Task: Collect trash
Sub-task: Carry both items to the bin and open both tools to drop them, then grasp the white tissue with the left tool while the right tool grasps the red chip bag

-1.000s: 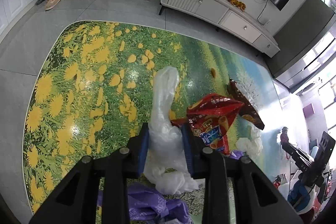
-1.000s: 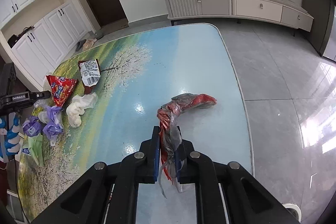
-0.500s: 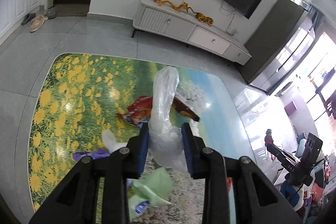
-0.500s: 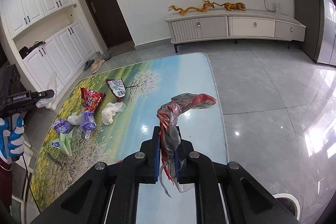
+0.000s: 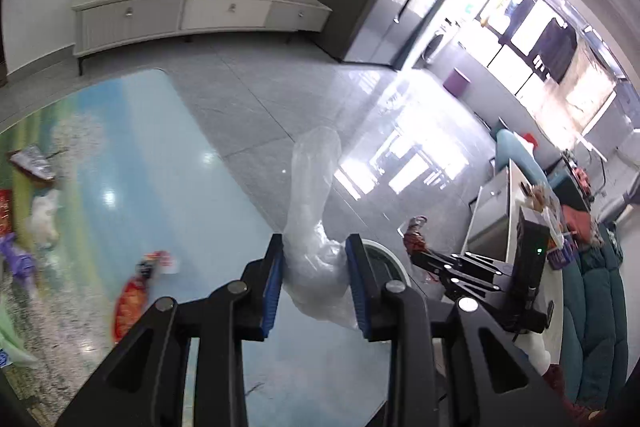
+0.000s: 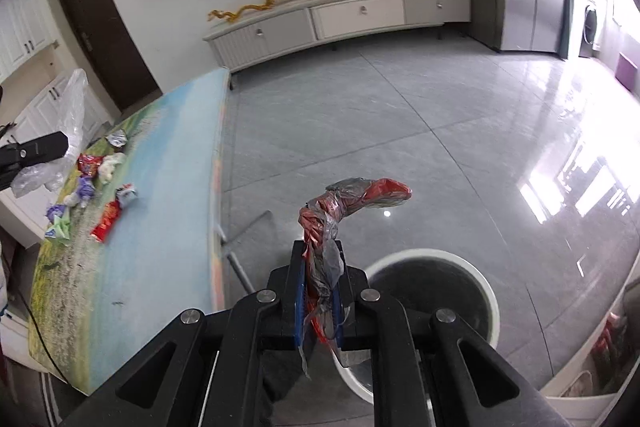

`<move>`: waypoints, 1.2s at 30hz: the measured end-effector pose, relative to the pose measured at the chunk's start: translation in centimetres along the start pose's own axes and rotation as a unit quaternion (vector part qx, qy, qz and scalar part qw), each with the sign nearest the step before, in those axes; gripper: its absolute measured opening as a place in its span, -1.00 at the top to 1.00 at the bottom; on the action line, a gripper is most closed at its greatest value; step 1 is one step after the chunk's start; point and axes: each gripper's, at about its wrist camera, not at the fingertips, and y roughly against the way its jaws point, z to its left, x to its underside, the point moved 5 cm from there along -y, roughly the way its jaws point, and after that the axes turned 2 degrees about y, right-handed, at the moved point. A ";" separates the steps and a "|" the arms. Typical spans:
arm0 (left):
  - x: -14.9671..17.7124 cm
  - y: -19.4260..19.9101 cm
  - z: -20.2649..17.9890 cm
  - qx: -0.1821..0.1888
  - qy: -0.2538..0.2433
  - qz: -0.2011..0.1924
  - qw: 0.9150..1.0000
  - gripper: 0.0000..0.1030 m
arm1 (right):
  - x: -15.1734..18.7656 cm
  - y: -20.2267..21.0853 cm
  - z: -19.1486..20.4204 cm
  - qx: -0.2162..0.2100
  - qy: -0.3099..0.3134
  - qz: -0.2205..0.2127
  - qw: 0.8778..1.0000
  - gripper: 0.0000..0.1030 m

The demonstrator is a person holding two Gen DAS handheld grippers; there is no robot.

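My left gripper is shut on a clear plastic bag and holds it above the table's right edge. My right gripper is shut on a twisted red and grey wrapper and holds it above a round white trash bin on the floor. The bin's rim shows just behind my left fingers. The right gripper also shows in the left wrist view. More trash lies on the table: red snack packets, purple wrappers, a white wad.
The table's top has a landscape picture, with its edge beside the bin. A white TV cabinet stands against the far wall. A sofa and a side table with clutter stand to the right.
Both grippers have swung right, off the table toward the floor, still holding their trash. The white bin has come into view under the right gripper.
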 end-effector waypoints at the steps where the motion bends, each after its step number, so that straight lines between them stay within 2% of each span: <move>1: 0.1 -1.6 -1.6 0.005 -0.009 0.014 1.000 0.44 | 0.8 -0.2 -1.4 0.006 -0.013 0.006 1.000 0.80; 6: 1.2 -9.6 -7.7 0.013 -0.040 0.085 0.995 0.40 | 3.9 -2.0 -6.3 0.021 -0.056 0.037 0.998 0.77; 10: 2.5 -14.8 -9.7 0.005 -0.047 0.128 0.991 0.39 | 6.0 -3.8 -9.3 0.020 -0.090 0.060 0.994 0.75; 12: 3.0 -17.0 -9.9 0.004 -0.041 0.145 0.989 0.37 | 6.8 -4.5 -10.4 0.021 -0.103 0.070 0.992 0.65; 14: 3.1 -18.7 -10.1 0.006 -0.030 0.158 0.987 0.28 | 7.3 -5.1 -11.2 0.023 -0.114 0.078 0.990 0.47; 15: 3.2 -19.3 -10.3 0.008 -0.026 0.163 0.986 0.14 | 7.5 -5.3 -11.5 0.023 -0.119 0.080 0.989 0.41; 16: 3.3 -19.9 -10.5 0.010 -0.024 0.167 0.986 0.02 | 7.7 -5.5 -11.9 0.025 -0.125 0.082 0.988 0.22; 17: 3.4 -20.3 -10.7 0.010 -0.024 0.168 0.985 0.02 | 7.9 -5.5 -12.1 0.027 -0.129 0.083 0.988 0.13; 18: 3.4 -20.6 -10.8 0.012 -0.023 0.169 0.985 0.02 | 7.9 -5.5 -12.3 0.028 -0.132 0.083 0.987 0.13; 21: 3.4 -20.6 -10.8 0.020 -0.017 0.167 0.986 0.02 | 8.0 -5.3 -12.5 0.027 -0.138 0.081 0.987 0.13; 25: 3.0 -18.7 -10.3 0.012 -0.023 0.143 0.989 0.02 | 7.7 -4.6 -11.9 0.028 -0.134 0.072 0.988 0.13; 30: 2.2 -14.8 -8.6 -0.008 -0.022 0.099 0.995 0.02 | 6.3 -3.0 -10.6 0.019 -0.121 0.046 0.991 0.13; 36: 1.7 -8.3 -4.8 -0.037 -0.010 0.041 0.998 0.02 | 4.0 -0.2 -7.0 0.006 -0.087 0.010 0.996 0.13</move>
